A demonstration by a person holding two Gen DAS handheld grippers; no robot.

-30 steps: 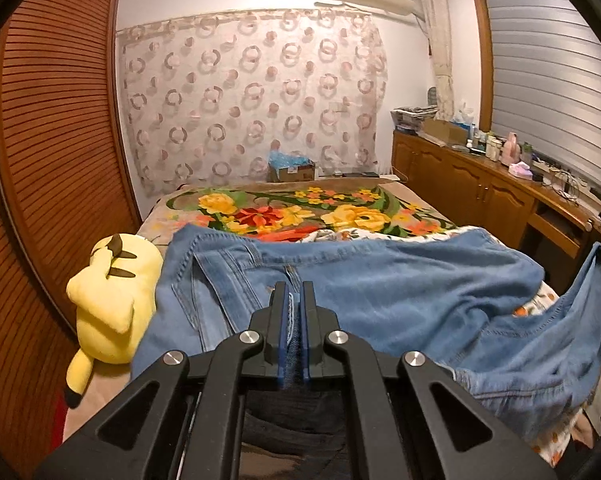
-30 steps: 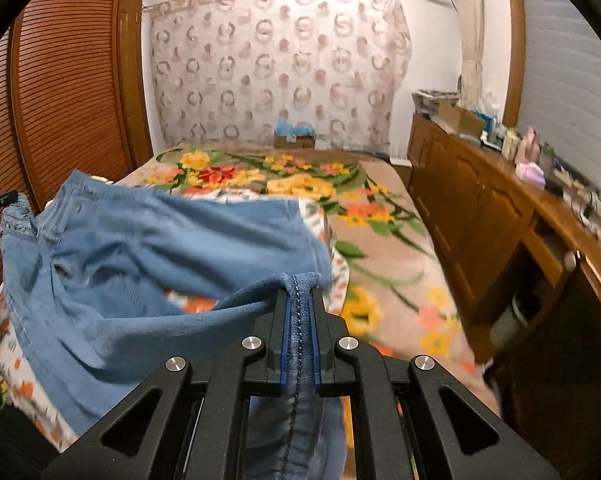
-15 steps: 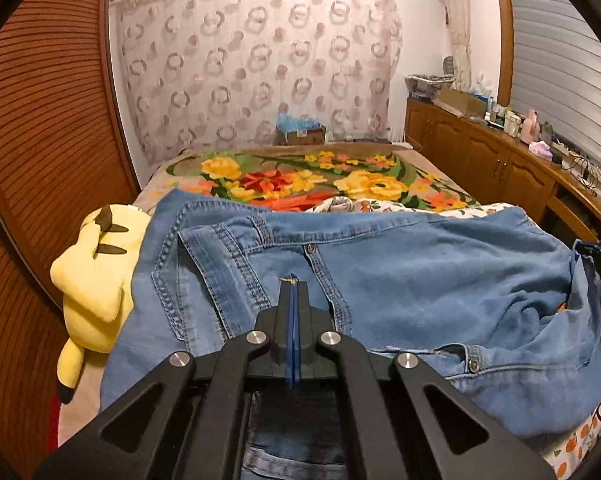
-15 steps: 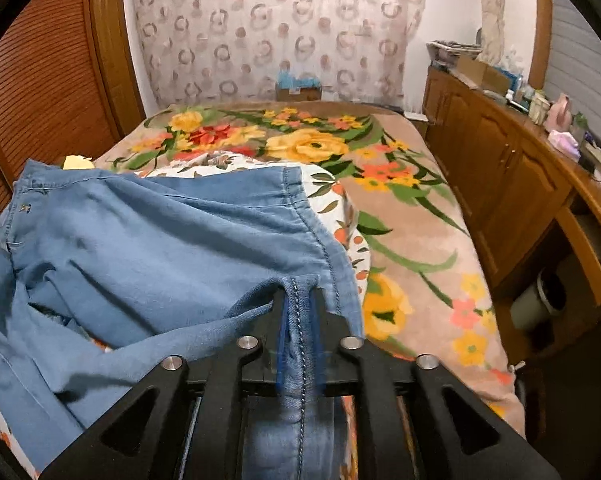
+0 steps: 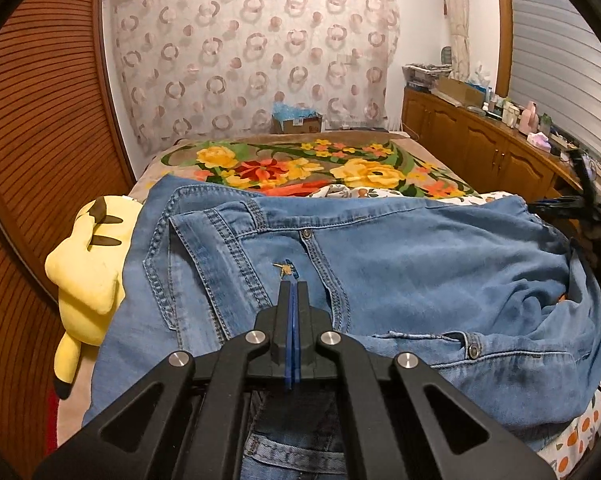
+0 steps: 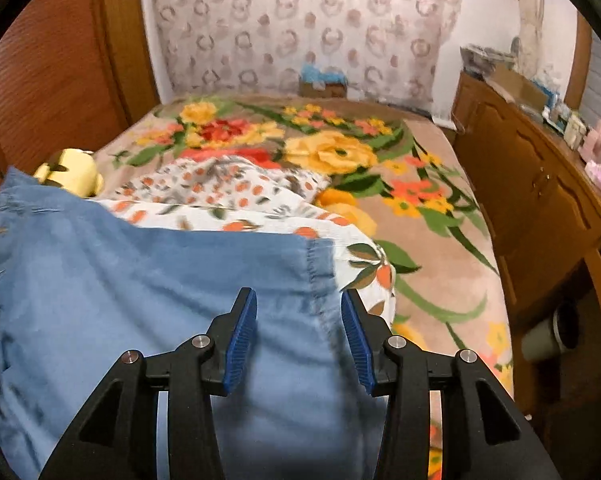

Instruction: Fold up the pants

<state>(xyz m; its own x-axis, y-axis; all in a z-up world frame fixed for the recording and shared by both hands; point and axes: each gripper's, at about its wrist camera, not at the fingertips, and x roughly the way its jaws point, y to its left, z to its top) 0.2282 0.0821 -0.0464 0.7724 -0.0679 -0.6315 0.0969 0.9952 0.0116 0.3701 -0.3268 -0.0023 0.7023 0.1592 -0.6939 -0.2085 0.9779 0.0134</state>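
Light blue jeans (image 5: 400,252) lie spread across the bed, waistband and fly facing the left wrist camera. My left gripper (image 5: 292,285) hovers just over the fly area, its blue pads pressed together, and I see no cloth between them. In the right wrist view a leg of the jeans (image 6: 140,280) lies flat, its seam running under my right gripper (image 6: 298,300). That gripper's jaws are opening; the denim is below and between the pads, and neither pad presses on it. The right gripper also shows at the right edge of the left wrist view (image 5: 580,200).
A yellow plush toy (image 5: 88,264) lies left of the jeans against the slatted wooden doors (image 5: 40,120). A white cloth with an orange print (image 6: 228,196) sits under the jeans on the floral blanket (image 6: 440,232). Wooden cabinets (image 6: 540,208) line the right side.
The right gripper let go of the jeans seam and its jaws spread as it moved down over the leg. The jeans settled flat. The left gripper sank towards the fly and stayed shut.
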